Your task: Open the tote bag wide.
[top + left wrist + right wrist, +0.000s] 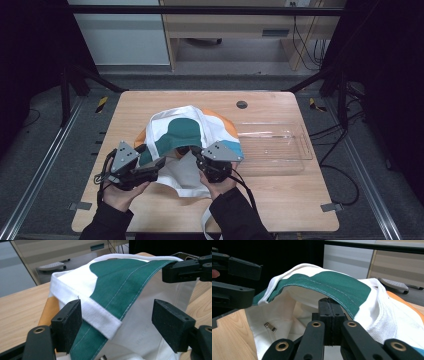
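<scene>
A white cloth bag (187, 135) with green, orange and blue patches lies on the wooden table (280, 200), just left of a clear plastic tray (280, 145) and touching the tray's near-left corner. The bag's mouth faces the person, lifted open at its green-edged rim.

The right gripper (329, 306) sits at the bag's mouth on the side nearer the tray, its jaws clenched together on the green hem, so the rim arches up over them. In the high view that gripper (196, 154) is held by the person's right hand (216, 184).

The left gripper (117, 315) is at the bag's mouth on the side away from the tray. Its jaws stand released and wide, with the hem and a white strap (92, 312) lying between them; the strap brushes the left pad, but nothing is pinched. The left hand (120, 195) holds this gripper (157, 167) at the bag's near edge.
</scene>
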A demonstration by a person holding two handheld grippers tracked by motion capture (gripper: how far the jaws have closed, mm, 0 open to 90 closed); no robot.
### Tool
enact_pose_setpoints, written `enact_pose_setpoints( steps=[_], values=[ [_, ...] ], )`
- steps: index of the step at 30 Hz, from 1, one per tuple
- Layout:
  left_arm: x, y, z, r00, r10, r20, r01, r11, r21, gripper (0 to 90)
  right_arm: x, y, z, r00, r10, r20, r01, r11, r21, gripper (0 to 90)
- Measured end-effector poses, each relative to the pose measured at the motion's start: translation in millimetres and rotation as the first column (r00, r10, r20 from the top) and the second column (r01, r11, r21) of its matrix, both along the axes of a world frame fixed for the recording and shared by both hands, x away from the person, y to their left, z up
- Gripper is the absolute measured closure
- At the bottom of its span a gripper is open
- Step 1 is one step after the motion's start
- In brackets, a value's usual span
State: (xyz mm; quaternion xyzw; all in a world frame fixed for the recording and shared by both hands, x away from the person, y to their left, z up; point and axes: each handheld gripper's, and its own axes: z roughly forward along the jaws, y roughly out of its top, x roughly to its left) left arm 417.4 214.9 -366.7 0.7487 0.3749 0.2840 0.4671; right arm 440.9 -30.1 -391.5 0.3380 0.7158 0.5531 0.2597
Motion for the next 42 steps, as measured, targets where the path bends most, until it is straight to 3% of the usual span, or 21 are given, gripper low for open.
enact_pose_setpoints(
  steps=[6, 16, 21, 26, 30, 35, 42],
  values=[
    [5.6, -11.5, 1.8, 0.9998, -0.007, 0.02, 0.006, 0.9996, 0.027, 29.0, 0.5, 0.6, 2.4, 1.0, -0.001, 0.0, 0.001, 1.0, -0.004, 90.0],
    [16.5, -25.2, -3.4, 0.9998, 0.0, 0.021, -0.001, 0.9972, 0.075, 38.0, 2.2, 1.2, 5.0, 1.0, 0.0, 0.006, 0.0, 1.0, -0.008, 90.0],
    [20.6, -34.3, -4.3, 0.999, 0.023, 0.037, -0.028, 0.9923, 0.121, 42.0, 2.2, 1.7, 5.8, 1.0, 0.002, 0.008, -0.002, 1.0, -0.009, 90.0],
    [22.5, -37.9, -7.0, 0.998, 0.052, 0.036, -0.057, 0.9873, 0.148, 52.0, 2.2, 1.2, 6.5, 0.9999, 0.003, 0.011, -0.003, 0.9999, -0.012, 90.0],
    [23.6, -38.3, -8.5, 0.9984, 0.049, 0.028, -0.053, 0.9856, 0.161, 62.3, 1.9, 1.8, 5.3, 0.9999, 0.009, 0.01, -0.009, 0.9998, -0.017, 90.0],
    [24.5, -37.6, -10.2, 0.9993, 0.036, 0.012, -0.037, 0.9861, 0.162, 77.5, -1.0, 4.0, 3.2, 0.9997, 0.022, 0.009, -0.022, 0.9992, -0.032, 90.0],
    [24.2, -31.1, -9.3, 0.9996, 0.029, 0.001, -0.029, 0.9932, 0.113, 86.9, -7.4, 5.6, -9.7, 0.9989, 0.045, -0.012, -0.046, 0.9973, -0.058, 90.0]
  ],
)
